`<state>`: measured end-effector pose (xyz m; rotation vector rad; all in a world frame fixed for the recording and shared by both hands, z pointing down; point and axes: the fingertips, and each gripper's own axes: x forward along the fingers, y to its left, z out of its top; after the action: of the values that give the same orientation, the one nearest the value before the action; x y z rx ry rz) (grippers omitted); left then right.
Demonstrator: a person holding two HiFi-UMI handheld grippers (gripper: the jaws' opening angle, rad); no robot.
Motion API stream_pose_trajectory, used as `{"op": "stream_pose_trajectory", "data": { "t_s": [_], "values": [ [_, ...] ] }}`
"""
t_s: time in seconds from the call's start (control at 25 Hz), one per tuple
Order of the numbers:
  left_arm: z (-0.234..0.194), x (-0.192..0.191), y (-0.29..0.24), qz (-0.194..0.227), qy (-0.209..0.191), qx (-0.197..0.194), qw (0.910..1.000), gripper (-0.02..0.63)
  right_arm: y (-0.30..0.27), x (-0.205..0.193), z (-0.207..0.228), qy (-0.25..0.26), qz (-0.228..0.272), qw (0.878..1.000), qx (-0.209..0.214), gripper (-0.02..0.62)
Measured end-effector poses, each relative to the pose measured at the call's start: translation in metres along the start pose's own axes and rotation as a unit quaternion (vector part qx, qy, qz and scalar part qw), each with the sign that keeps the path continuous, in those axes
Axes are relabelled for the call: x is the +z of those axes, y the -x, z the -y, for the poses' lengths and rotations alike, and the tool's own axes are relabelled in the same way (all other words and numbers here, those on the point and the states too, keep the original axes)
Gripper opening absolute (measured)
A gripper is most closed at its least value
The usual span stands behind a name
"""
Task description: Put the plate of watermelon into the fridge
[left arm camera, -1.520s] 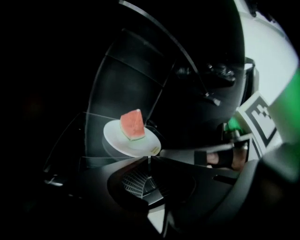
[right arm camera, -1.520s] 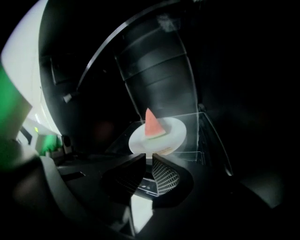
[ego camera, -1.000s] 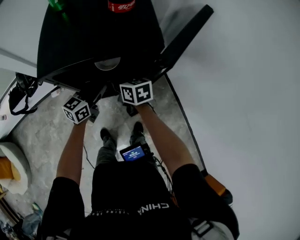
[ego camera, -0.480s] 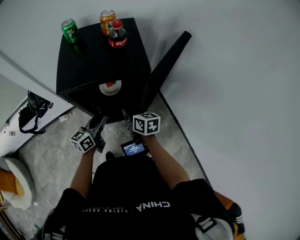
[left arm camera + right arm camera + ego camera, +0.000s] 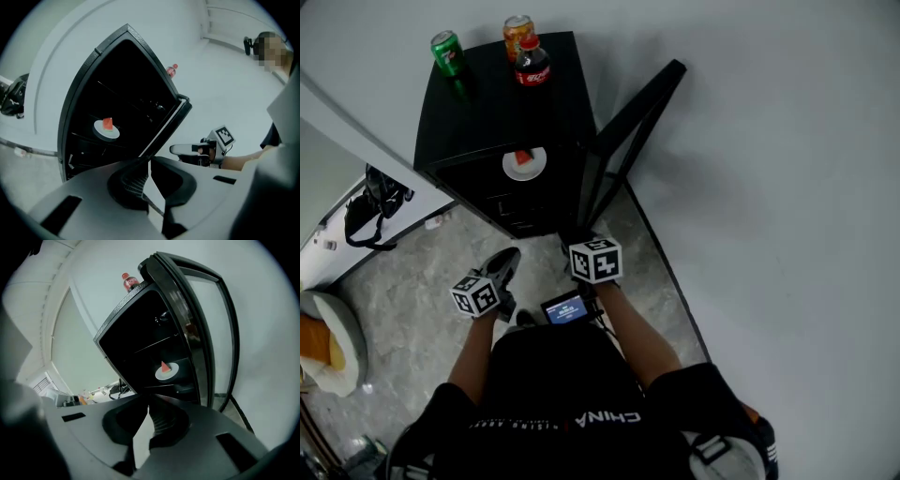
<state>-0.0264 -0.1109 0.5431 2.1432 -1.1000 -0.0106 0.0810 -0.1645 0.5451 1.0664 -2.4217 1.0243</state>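
The white plate (image 5: 525, 163) with a red watermelon wedge (image 5: 522, 157) sits on a shelf inside the black fridge (image 5: 497, 103), whose door (image 5: 628, 122) stands open to the right. The left gripper view shows the plate (image 5: 107, 131) deep in the cabinet. In the right gripper view the plate (image 5: 166, 372) lies beside the door frame. My left gripper (image 5: 506, 258) and right gripper (image 5: 579, 246) hang over the floor, well short of the fridge. Both are shut and hold nothing, with the jaw tips meeting in each own view, left gripper (image 5: 149, 161) and right gripper (image 5: 149, 405).
A green can (image 5: 445, 50), an orange can (image 5: 517, 32) and a cola bottle (image 5: 532, 62) stand on the fridge top. A black bag (image 5: 377, 192) lies on a white ledge at left. A white wall runs along the right, and the floor (image 5: 412, 272) is grey stone.
Both grippers have drawn back from the fridge opening and now hang lower over the floor. The plate stays on its shelf, and more of the fridge top has come into view.
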Motion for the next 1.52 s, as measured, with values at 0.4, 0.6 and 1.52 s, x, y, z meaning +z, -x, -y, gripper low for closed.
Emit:
{"op": "stream_pose_trajectory", "data": {
  "t_s": [0.4, 0.6, 1.52],
  "values": [
    [-0.009, -0.029, 0.094, -0.026, -0.038, -0.001, 0.9989, 0.028, 0.022, -0.072, -0.063, 0.043, -0.006, 0.997, -0.058, 0.019],
    [-0.018, -0.073, 0.139, -0.051, -0.028, -0.006, 0.9983, 0.028, 0.033, -0.122, -0.096, 0.037, -0.023, 0.996, -0.076, 0.018],
    [0.046, -0.060, 0.109, -0.023, -0.101, 0.005, 0.9946, 0.028, 0.066, -0.069, -0.092, 0.033, 0.055, 0.997, -0.041, 0.015]
  ]
}}
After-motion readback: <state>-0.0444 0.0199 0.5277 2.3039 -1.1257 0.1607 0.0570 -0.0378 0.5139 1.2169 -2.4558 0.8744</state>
